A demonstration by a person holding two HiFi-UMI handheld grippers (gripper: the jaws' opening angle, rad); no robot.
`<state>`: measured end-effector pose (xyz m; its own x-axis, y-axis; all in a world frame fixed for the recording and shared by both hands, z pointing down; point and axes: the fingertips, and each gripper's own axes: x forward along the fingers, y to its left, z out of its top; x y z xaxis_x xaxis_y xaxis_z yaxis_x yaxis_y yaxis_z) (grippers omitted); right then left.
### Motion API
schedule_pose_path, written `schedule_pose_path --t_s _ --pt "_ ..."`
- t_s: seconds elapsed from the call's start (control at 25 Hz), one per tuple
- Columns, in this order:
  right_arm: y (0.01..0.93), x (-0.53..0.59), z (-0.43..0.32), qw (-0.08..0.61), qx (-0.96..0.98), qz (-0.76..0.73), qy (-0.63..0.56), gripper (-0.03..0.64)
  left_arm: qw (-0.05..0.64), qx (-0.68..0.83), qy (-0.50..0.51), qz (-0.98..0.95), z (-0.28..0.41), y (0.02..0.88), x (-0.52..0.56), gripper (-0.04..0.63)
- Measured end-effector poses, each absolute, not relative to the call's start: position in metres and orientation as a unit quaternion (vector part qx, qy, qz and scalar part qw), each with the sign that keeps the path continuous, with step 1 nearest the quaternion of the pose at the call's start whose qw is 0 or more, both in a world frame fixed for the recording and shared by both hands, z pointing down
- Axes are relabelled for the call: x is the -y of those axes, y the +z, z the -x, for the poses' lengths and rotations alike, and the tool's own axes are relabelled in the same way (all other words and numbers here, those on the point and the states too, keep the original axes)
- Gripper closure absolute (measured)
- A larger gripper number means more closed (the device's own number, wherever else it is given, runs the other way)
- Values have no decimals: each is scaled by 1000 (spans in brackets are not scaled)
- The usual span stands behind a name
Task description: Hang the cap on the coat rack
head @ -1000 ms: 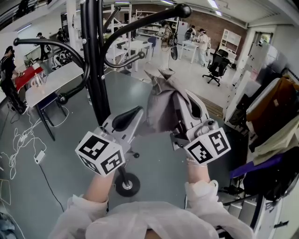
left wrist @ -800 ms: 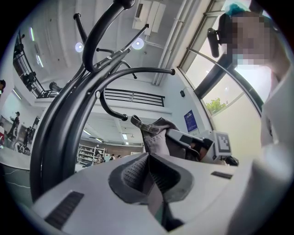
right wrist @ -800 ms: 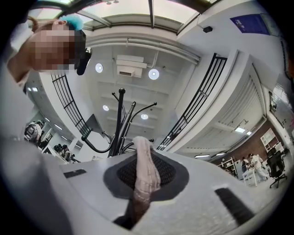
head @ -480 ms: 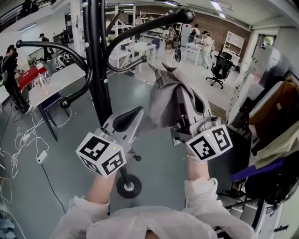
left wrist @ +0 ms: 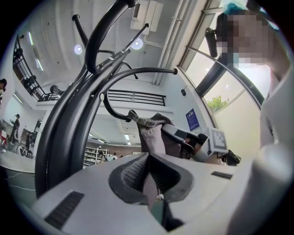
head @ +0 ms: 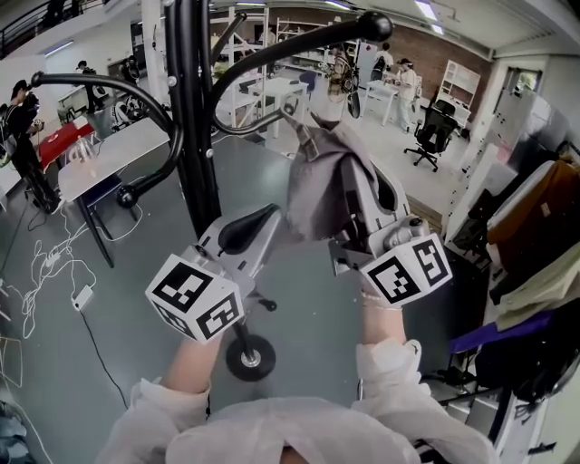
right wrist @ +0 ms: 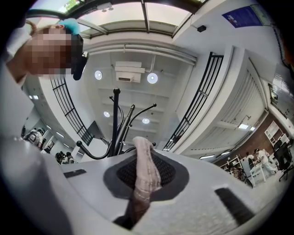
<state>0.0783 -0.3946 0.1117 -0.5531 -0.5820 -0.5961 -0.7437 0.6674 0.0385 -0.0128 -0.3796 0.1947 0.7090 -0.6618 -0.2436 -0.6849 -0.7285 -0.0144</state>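
The black coat rack (head: 193,118) stands just ahead, with a long curved arm ending in a ball (head: 373,24) overhead and a lower hook (head: 249,127) behind it. My right gripper (head: 355,204) is shut on the grey cap (head: 326,181) and holds it up right of the pole, its strap end close to the lower hook's tip. The cap's fabric (right wrist: 144,170) sticks out between the pads, with the rack (right wrist: 115,131) beyond. My left gripper (head: 258,222) sits low beside the pole, jaws together, nothing showing past its tips (left wrist: 148,158). The cap (left wrist: 151,133) hangs ahead of it.
The rack's base (head: 251,356) is on the grey floor below my arms. A white table (head: 100,159) and cables lie to the left. Hanging clothes (head: 535,227) crowd the right edge. An office chair (head: 435,131) and people stand far back.
My right gripper has lifted the cap slightly, nearer the lower hook. The left gripper has stayed put.
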Motion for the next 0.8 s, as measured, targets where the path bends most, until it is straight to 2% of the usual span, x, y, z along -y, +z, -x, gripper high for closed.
schedule_pose_path --t_s 0.8 --pt "117 409 -71 275 -870 385 140 603 58 -380 114 916 22 190 388 578"
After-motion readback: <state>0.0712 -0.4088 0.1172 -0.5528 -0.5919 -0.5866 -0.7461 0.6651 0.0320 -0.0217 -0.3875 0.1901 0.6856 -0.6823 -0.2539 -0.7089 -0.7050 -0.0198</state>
